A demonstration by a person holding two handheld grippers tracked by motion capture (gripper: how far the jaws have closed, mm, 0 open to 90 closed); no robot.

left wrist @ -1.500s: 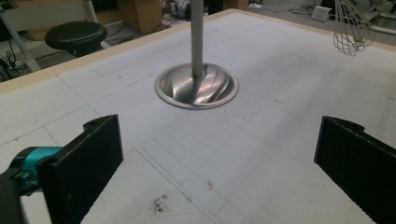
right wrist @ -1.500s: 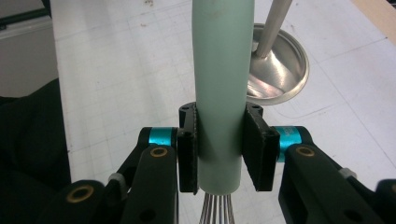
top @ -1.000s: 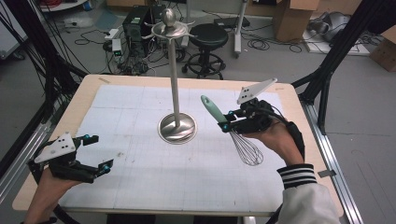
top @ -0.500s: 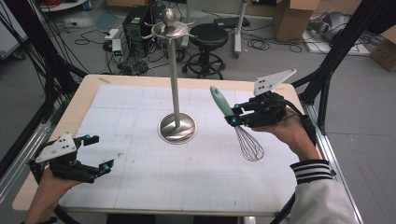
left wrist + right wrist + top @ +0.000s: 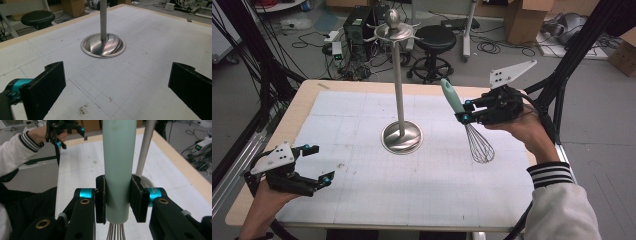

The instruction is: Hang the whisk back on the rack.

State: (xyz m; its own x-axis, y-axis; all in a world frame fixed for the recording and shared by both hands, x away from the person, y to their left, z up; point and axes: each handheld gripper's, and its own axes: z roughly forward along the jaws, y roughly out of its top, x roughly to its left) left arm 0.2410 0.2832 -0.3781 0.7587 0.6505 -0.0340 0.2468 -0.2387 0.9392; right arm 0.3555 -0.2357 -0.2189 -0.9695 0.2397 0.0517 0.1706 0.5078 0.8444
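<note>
Now your left hand-held gripper [image 5: 314,165] rests released, jaws wide, low over the worktop [image 5: 362,200]. The stand [image 5: 400,100] rises mid-table. Right of it, your right hand-held gripper [image 5: 463,111] clamps the whisk [image 5: 464,122] by its handle, lifted, long axis near upright, handle tilted toward the stand's hooks, wires down.

Even indoor light, moderately bright, no hard shadows; high view soft and low-res, slight grain, floor clutter at the top dim. Stand base [image 5: 401,137] throws only a faint shadow on the white mat [image 5: 362,195]. Left gripper view sharp mid-frame, glare streaks on the polished base [image 5: 103,45], near jaws dark with little detail. Right gripper view: mint whisk handle [image 5: 117,165] close to the lens and a bit soft, background blurred, wide-angle stretch at the edges, right side of the table washed out
</note>
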